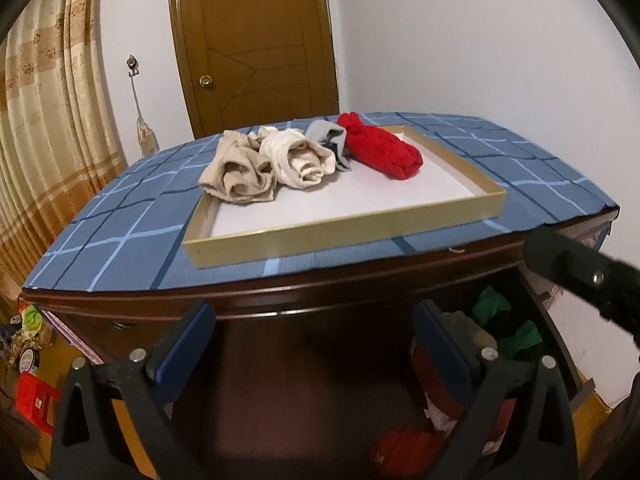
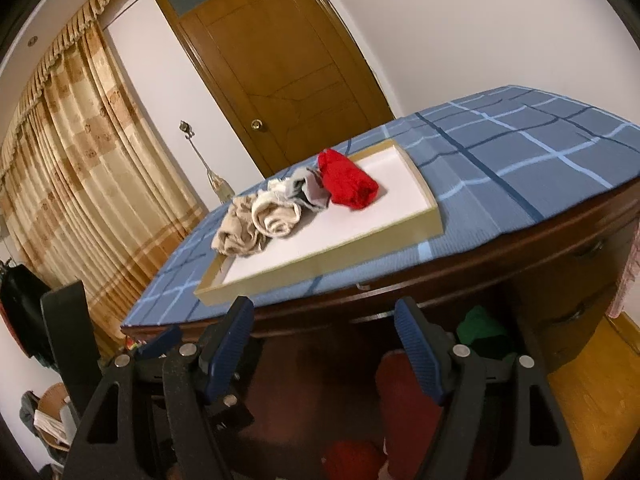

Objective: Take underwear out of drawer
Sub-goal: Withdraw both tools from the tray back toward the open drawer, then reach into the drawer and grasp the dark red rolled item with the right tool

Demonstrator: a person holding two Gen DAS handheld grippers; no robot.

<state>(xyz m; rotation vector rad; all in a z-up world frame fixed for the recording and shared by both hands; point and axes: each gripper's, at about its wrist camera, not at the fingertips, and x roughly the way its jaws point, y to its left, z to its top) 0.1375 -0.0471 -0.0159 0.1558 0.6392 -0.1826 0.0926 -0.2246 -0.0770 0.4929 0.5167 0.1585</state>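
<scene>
- We see a dark wooden dresser (image 1: 280, 292) whose top, our counter, is covered by a blue checked cloth (image 1: 120, 232); behind it are a brown door (image 1: 256, 40), a white wall and gold curtains (image 1: 44, 128).
- We look down into an open drawer (image 1: 556, 344) at the front of the dresser; its inside is dim.
- We see a shallow gold-rimmed tray (image 1: 340, 236) with a white floor lying on the cloth.
- Four bundles of underwear lie in a row along the far side of the tray: a beige bundle (image 1: 240, 176) overlapping the tray's left rim, a cream bundle (image 1: 296, 156) touching it, a small grey piece (image 1: 328, 136), then a red bundle (image 1: 380, 152).
- More clothing lies in the drawer: a green piece (image 1: 496, 308) at the far right, a red piece (image 2: 404, 396) nearer us, and another red piece (image 2: 352, 460) at the lower edge; details are lost in shadow.
- Our left hand-held gripper (image 1: 314, 344) hovers over the drawer, blue pads spread wide with nothing between them.
- Our right hand-held gripper (image 2: 324, 344) hovers beside it, also spread apart and empty; in the left view its black finger juts in from the right.
</scene>
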